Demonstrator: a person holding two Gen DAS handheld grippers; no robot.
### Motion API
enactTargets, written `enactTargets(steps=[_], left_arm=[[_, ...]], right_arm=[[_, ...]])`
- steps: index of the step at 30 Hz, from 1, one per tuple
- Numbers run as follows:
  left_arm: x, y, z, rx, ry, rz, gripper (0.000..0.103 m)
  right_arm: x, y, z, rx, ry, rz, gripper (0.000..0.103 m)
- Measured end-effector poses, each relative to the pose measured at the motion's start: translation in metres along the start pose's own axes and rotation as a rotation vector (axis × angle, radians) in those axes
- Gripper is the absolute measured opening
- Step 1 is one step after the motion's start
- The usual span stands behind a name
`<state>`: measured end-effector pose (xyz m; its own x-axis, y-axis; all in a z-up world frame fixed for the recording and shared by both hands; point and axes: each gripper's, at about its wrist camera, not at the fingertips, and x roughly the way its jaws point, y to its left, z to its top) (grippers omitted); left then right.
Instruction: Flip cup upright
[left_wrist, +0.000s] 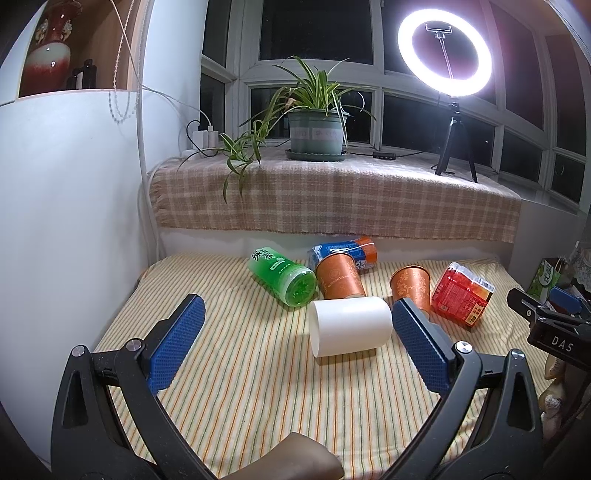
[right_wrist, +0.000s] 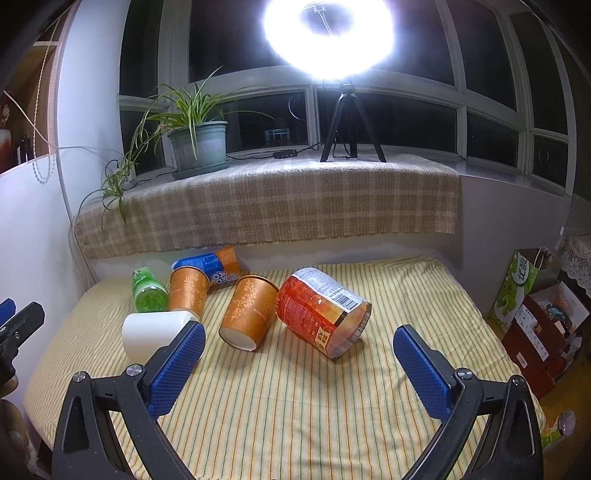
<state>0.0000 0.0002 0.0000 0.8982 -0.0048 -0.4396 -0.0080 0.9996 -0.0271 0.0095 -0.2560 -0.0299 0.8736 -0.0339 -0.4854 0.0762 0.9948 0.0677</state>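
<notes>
A white cup (left_wrist: 350, 325) lies on its side on the striped cloth, just ahead of my open left gripper (left_wrist: 297, 328), nearer its right finger. It also shows in the right wrist view (right_wrist: 151, 334), partly behind my left finger. Two orange paper cups stand upside down: one at the back (left_wrist: 339, 277) (right_wrist: 187, 291), one tilted nearer the right (left_wrist: 412, 286) (right_wrist: 248, 314). My right gripper (right_wrist: 299, 341) is open and empty, with the tilted orange cup and a red jar (right_wrist: 321, 312) ahead of it. It shows at the right edge of the left wrist view (left_wrist: 546, 314).
A green bottle (left_wrist: 284, 277), a blue-orange bottle (left_wrist: 347, 251) and the red jar (left_wrist: 461, 293) lie on the cloth. A plaid-covered sill (left_wrist: 332, 192) holds a potted plant (left_wrist: 314, 122) and a ring light (left_wrist: 445, 51). Bags and boxes (right_wrist: 535, 317) stand at the right.
</notes>
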Motion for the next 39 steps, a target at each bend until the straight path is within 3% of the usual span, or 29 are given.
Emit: enactTargets(steps=[39], left_arm=[[0.0002, 0.0000, -0.0001, -0.001, 0.000, -0.001, 0.103]], right_arm=[[0.0051, 0.0033, 0.0021, 0.012, 0.032, 0.014, 0.103]])
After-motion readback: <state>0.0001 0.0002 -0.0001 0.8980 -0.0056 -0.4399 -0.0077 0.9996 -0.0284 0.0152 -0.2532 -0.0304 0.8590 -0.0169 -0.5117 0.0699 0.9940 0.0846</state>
